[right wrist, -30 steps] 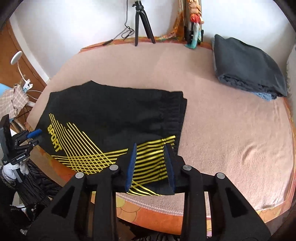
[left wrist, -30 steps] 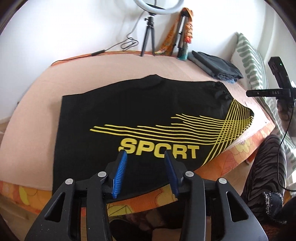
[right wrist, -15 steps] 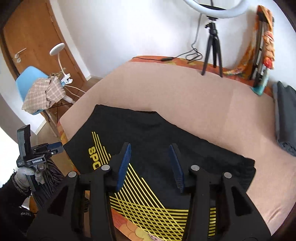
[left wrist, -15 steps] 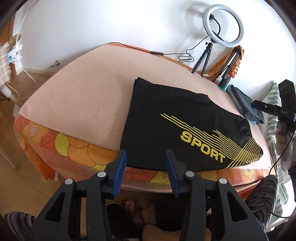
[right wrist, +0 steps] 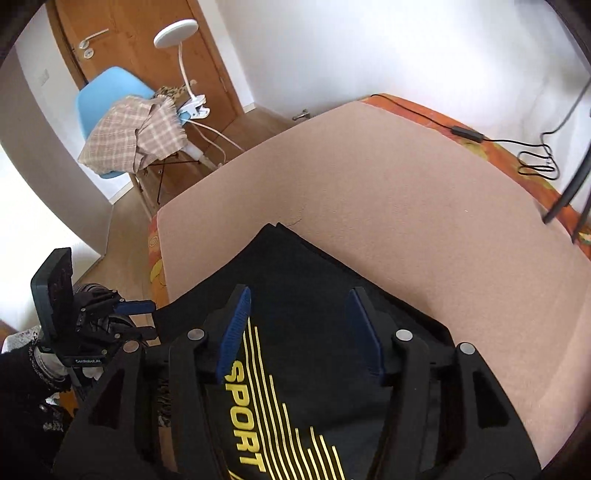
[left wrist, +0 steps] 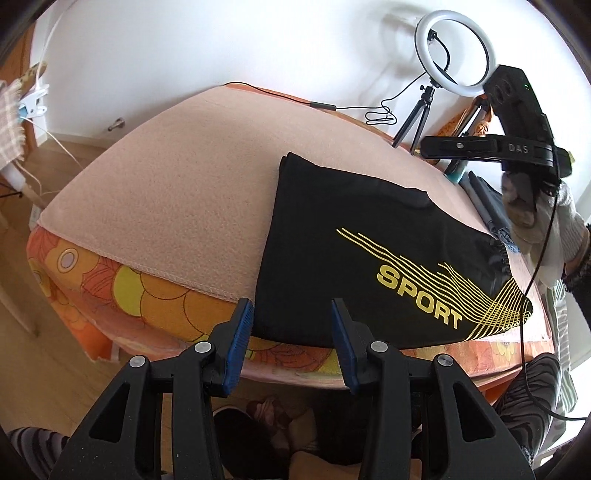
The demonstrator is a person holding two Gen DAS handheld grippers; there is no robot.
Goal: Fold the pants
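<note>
Black pants (left wrist: 332,243) with yellow stripes and the word SPORT lie folded flat on the pink-covered table (left wrist: 177,192), reaching its near edge. My left gripper (left wrist: 291,332) is open and empty, just off the near edge at the pants' hem corner. My right gripper (right wrist: 299,325) is open and empty, hovering over the pants (right wrist: 299,266) near the SPORT print. The left gripper also shows at the lower left of the right wrist view (right wrist: 136,315). The right gripper's body also shows at the upper right of the left wrist view (left wrist: 491,149).
A ring light on a tripod (left wrist: 448,51) stands at the table's far side with a cable (left wrist: 376,114). Folded dark clothes (left wrist: 487,206) lie at the far right. A blue chair with a checked cloth (right wrist: 125,122) and a white lamp (right wrist: 177,33) stand by the door.
Both grippers swung left along the table. The left one moved to the pants' hem corner at the near edge; the right one moved over the pants toward the hem end. Both stayed open.
</note>
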